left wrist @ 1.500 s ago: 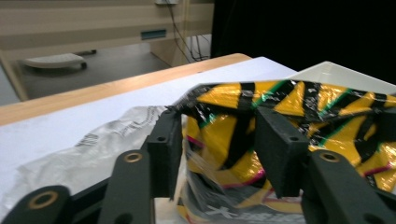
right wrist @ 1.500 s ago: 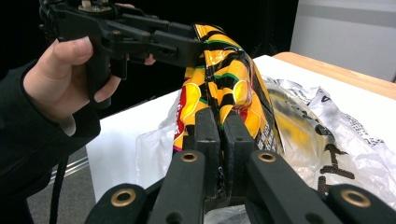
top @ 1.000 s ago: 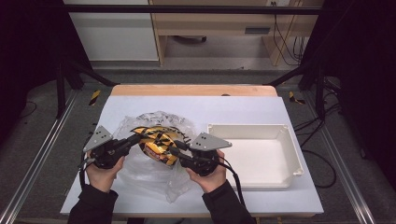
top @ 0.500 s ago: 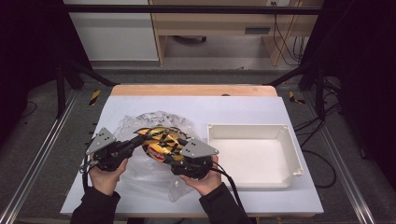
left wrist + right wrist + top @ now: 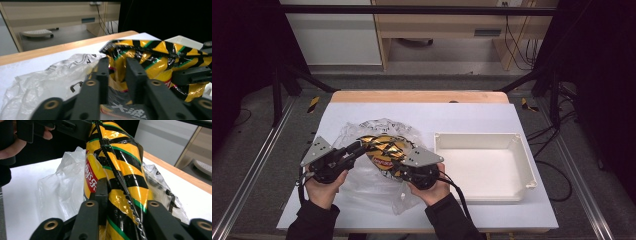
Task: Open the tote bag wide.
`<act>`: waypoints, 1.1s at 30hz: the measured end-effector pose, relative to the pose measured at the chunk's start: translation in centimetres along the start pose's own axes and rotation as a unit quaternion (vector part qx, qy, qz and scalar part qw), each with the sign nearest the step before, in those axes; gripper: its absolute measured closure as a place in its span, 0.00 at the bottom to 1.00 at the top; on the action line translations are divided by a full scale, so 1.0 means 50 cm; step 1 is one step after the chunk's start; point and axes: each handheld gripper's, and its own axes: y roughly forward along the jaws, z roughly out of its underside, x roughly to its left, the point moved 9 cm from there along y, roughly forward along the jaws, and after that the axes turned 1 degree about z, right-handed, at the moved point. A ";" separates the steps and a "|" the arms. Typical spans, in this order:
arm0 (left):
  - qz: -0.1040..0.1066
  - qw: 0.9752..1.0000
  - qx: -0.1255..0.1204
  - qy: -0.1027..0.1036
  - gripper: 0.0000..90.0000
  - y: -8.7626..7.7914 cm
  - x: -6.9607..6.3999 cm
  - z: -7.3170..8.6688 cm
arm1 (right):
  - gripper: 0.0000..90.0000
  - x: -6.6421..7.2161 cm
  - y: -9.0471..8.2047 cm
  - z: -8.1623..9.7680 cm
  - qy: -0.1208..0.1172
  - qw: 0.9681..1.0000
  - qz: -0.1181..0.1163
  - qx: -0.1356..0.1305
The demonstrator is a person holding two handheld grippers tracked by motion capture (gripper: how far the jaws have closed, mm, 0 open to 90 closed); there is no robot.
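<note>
1. Chips (image 5: 384, 150) lie on a clear bag (image 5: 377, 185), just left of the tray (image 5: 482, 167).
2. Left gripper (image 5: 120, 72) has just been opening; its jaws straddle the chips' edge, loosely.
3. Right gripper (image 5: 120, 195) has just been closing; it clamps the chips.

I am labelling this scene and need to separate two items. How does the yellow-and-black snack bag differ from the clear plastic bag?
The snack bag is opaque and glossy with yellow and black stripes; the clear plastic bag is see-through with faint print. The snack bag looks puffed and is gripped by the right tool; the clear plastic bag lies crumpled and flat on the table. Both are thin, crinkly film.
</note>
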 end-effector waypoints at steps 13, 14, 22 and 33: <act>-0.079 0.997 0.010 -0.003 0.61 -0.060 0.096 0.043 | 0.92 -0.003 -0.027 -0.045 0.033 0.999 -0.015 -0.032; -0.083 0.996 0.017 -0.004 0.60 -0.059 0.101 0.053 | 0.92 -0.001 -0.029 -0.050 0.035 0.999 -0.016 -0.034; -0.103 0.989 0.105 0.013 0.59 -0.008 0.122 0.159 | 0.93 0.001 -0.047 -0.089 0.052 0.996 -0.038 -0.064; -0.101 0.987 0.127 0.019 0.59 0.005 0.128 0.188 | 0.93 0.014 -0.078 -0.156 0.051 0.992 -0.056 -0.098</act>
